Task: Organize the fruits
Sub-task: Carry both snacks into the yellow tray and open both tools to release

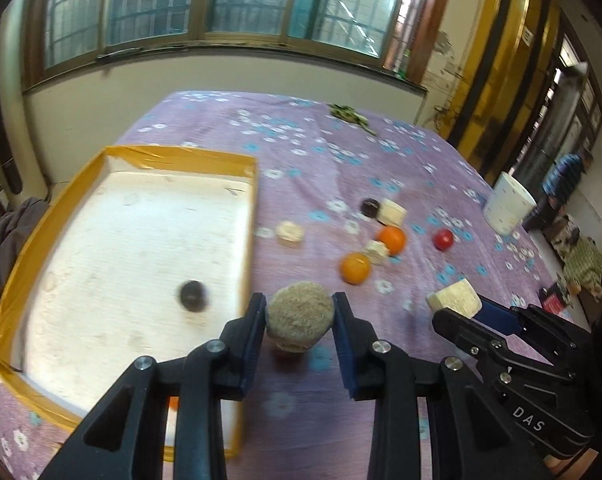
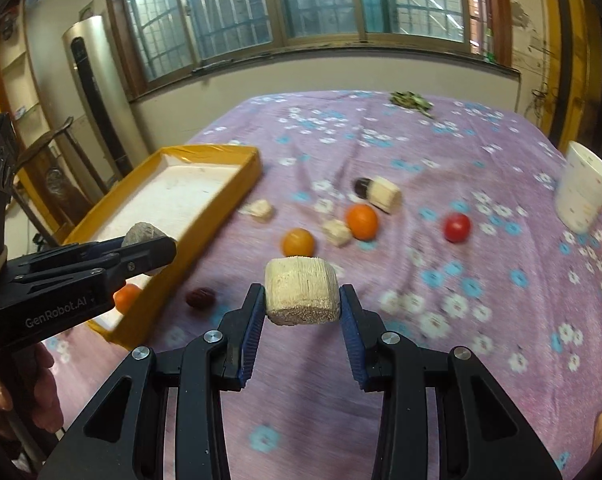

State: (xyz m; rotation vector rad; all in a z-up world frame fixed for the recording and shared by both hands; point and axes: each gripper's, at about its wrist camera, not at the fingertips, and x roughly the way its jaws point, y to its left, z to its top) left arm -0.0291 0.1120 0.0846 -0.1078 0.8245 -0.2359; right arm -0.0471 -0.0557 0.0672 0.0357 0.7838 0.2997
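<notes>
Left gripper grips a round tan chunk just right of the yellow tray. Right gripper clamps a pale cylindrical chunk, further right of the tray.

A home room: barred window, floral bedsheet, standing air conditioner

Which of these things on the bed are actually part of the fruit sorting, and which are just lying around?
Part of the job:
yellow tray
pale chunk in the left tongs
pale chunk in the right tongs
two oranges
red fruit

Lying about:
white cup
green sprig
</notes>
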